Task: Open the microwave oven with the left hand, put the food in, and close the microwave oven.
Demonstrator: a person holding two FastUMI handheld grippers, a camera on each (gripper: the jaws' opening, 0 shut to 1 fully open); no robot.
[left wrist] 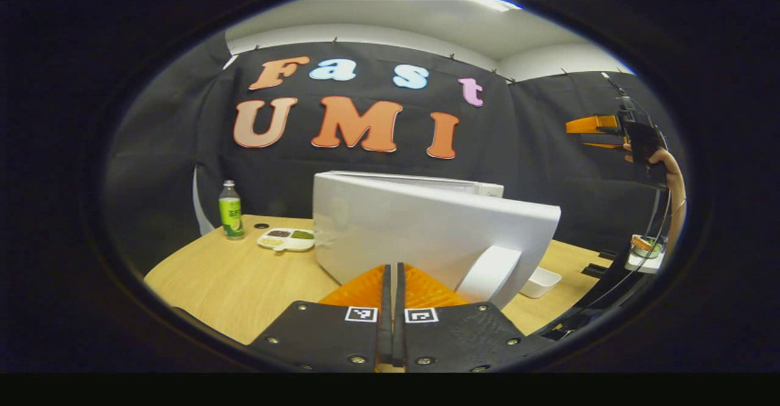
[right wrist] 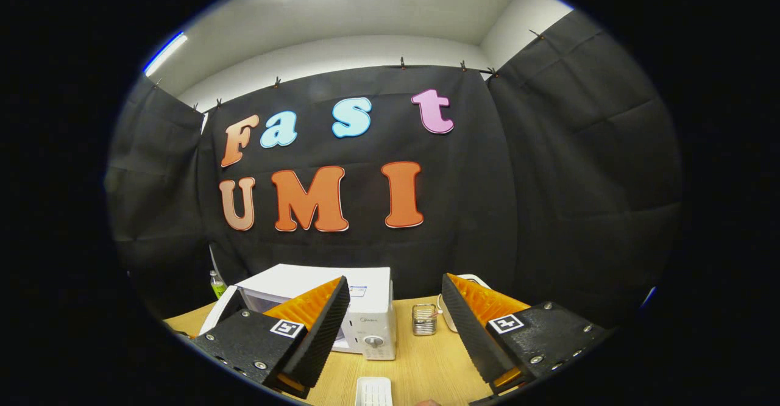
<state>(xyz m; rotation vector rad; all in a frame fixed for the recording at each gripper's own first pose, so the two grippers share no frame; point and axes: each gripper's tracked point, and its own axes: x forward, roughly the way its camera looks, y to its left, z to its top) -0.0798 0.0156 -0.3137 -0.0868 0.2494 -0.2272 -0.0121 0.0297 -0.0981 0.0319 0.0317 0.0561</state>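
Spanning the lower part of both views, pale wooden table (left wrist: 231,284). Standing on it straight ahead of left gripper (left wrist: 393,296), white microwave oven (left wrist: 481,188), body mostly hidden behind its own door (left wrist: 426,235); door swung open, outer face turned toward camera, long white handle (left wrist: 487,272) just beyond and right of the fingertips. Left gripper fingers pressed together, nothing between them, tips close to door's lower edge; contact with door or handle cannot be told. Same microwave oven (right wrist: 372,314) below and ahead-left of right gripper (right wrist: 393,320) in right gripper view, door (right wrist: 216,311) angled out at its left, control panel with a dial facing camera. Right gripper spread wide, holding nothing, raised well above table; seen also far right and high in left gripper view (left wrist: 594,133), held by a hand (left wrist: 667,168). Ahead-left of left gripper, beside the door, divided white food tray (left wrist: 286,239) flat on table with portions in its compartments. Farther left, upright green-labelled bottle (left wrist: 231,210). Right of door's lower corner, small white rectangular dish (left wrist: 541,282). Between right gripper's fingers in right gripper view, farther off on table, small clear container (right wrist: 424,319); nearer, at bottom edge, white ribbed object (right wrist: 373,392).
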